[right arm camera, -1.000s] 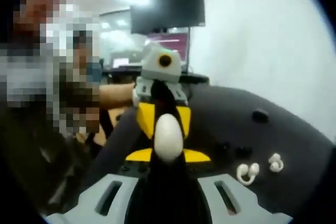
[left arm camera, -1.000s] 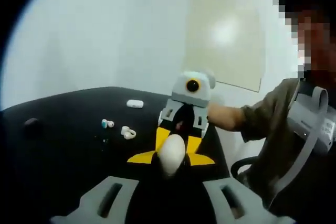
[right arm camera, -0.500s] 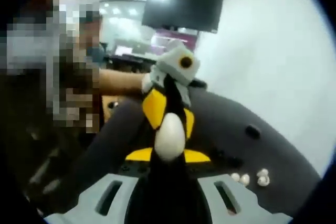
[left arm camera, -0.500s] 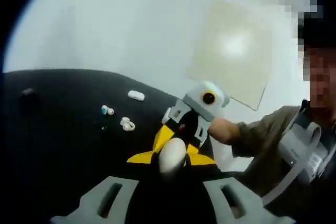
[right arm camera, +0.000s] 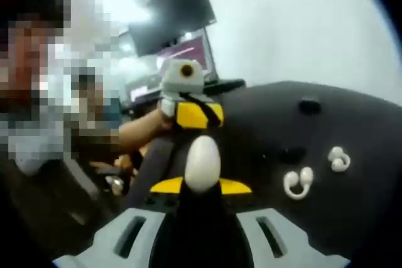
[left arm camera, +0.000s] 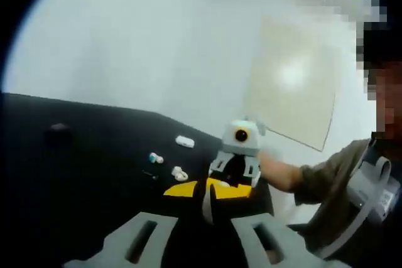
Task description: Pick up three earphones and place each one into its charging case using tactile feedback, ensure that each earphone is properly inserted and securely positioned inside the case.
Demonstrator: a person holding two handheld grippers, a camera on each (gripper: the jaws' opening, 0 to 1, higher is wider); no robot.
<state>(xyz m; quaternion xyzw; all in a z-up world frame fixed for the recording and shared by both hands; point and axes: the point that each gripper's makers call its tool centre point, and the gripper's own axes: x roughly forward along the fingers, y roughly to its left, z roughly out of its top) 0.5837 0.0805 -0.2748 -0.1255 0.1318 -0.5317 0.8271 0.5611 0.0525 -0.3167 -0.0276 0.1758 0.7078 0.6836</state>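
Earphones (right arm camera: 298, 183) lie loose on black worktop (right arm camera: 352, 130), well apart from both grippers. White charging case (right arm camera: 202, 163) pinched in right gripper (right arm camera: 201, 187), jaws closed on it. Left gripper (left arm camera: 208, 200) jaws together; what's between them, cannot tell. No legible writing.

The worktop (left arm camera: 81, 155) is black and matte, set against a pale wall. In the left gripper view, three small items lie on it near one another: a white oblong case (left arm camera: 184, 141), a small teal-and-white earphone (left arm camera: 155, 157) and a white earphone (left arm camera: 179, 173). A dark object (left arm camera: 58, 131) sits well apart. In the right gripper view, two white earphones (right arm camera: 298, 182) (right arm camera: 338, 158) lie close together, with a dark object (right arm camera: 309, 105) beyond them.
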